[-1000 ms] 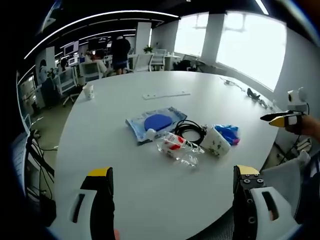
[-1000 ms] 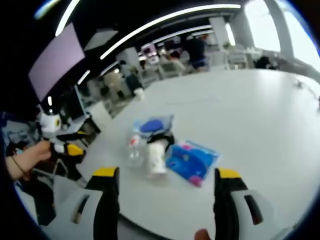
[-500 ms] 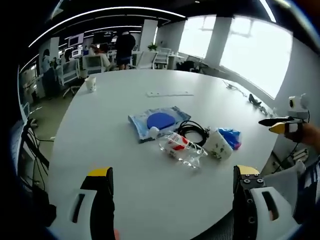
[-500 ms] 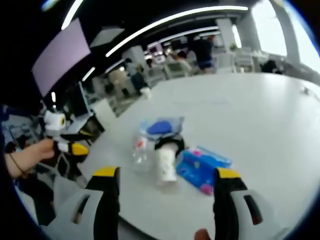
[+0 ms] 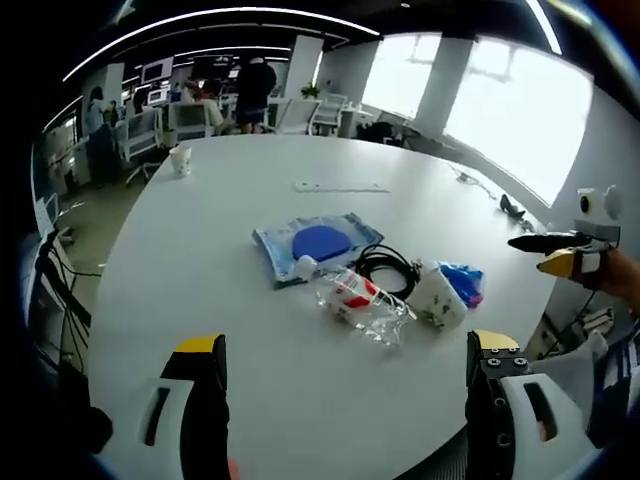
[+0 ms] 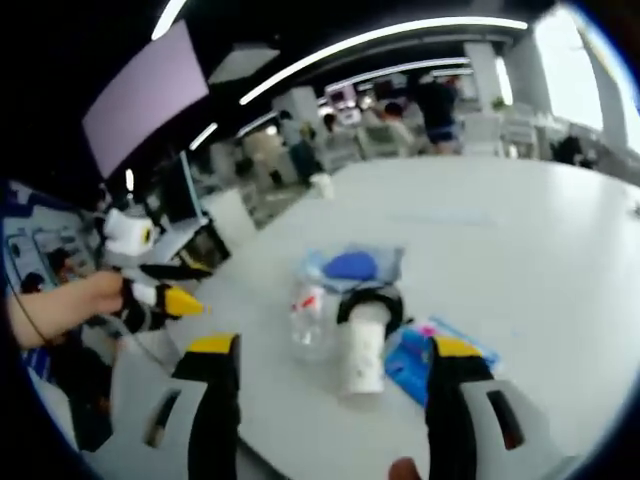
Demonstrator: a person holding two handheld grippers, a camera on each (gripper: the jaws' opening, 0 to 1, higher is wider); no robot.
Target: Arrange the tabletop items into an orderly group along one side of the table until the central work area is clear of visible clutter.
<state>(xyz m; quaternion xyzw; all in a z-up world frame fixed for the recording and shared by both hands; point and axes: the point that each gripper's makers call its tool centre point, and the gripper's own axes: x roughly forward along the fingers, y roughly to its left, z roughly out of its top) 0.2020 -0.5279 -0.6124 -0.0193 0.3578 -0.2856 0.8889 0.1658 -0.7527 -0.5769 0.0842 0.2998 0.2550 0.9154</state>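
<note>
Mid-table (image 5: 200, 300): crushed clear bottle (image 5: 358, 298), light, slippery, likely best gripped at cap; paper cup (image 5: 435, 296), crushable. Both hand-held grippers (image 5: 345, 365) (image 6: 330, 362) agape, empty.

A cluster of items lies near the middle of the white round table (image 5: 200, 260). A clear plastic bottle (image 5: 352, 298) with a red-and-white label lies on its side, its white cap pointing toward a flat transparent pouch (image 5: 312, 243) holding a blue disc. A coil of black cable (image 5: 382, 266) lies just beside the bottle, on its right. A white paper cup (image 5: 435, 297) with a small printed pattern lies tipped over, near the cable. A blue packet (image 5: 463, 281) lies against the cup's far side. Well apart, at the far left edge, a small white cup (image 5: 181, 160) stands upright, and a flat white strip (image 5: 335, 187) lies further out.
</note>
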